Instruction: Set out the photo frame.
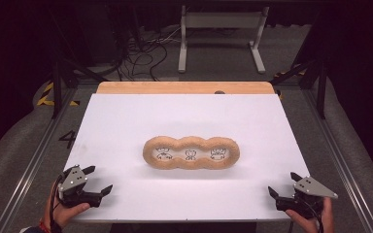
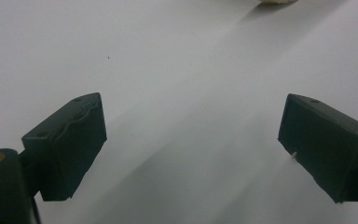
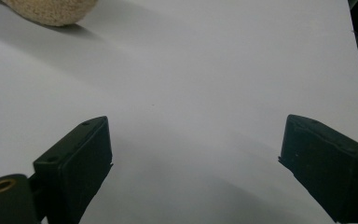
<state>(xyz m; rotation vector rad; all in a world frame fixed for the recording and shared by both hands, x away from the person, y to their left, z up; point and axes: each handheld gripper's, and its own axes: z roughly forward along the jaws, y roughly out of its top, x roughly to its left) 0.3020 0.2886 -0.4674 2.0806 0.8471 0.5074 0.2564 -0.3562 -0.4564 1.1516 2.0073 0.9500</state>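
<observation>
A tan, fuzzy, three-ringed loop [image 1: 191, 153] lies flat in the middle of the white table sheet [image 1: 126, 121], with small black drawings showing inside each ring. My left gripper [image 1: 98, 179] rests open at the front left corner, held by a hand, well short of the loop. At the front right corner my right gripper [image 1: 284, 184] stands open too, also held by a hand. In the left gripper view the jaws spread wide over bare sheet, with an edge of the loop [image 2: 278, 2] at the top. The right gripper view has the loop's end [image 3: 51, 11] at the top left.
A wooden board edge [image 1: 184, 87] runs along the back of the sheet. Beyond it are a white metal stand [image 1: 221, 39] and loose cables [image 1: 141, 53] on the floor. Metal rails [image 1: 34, 160] flank the table on both sides.
</observation>
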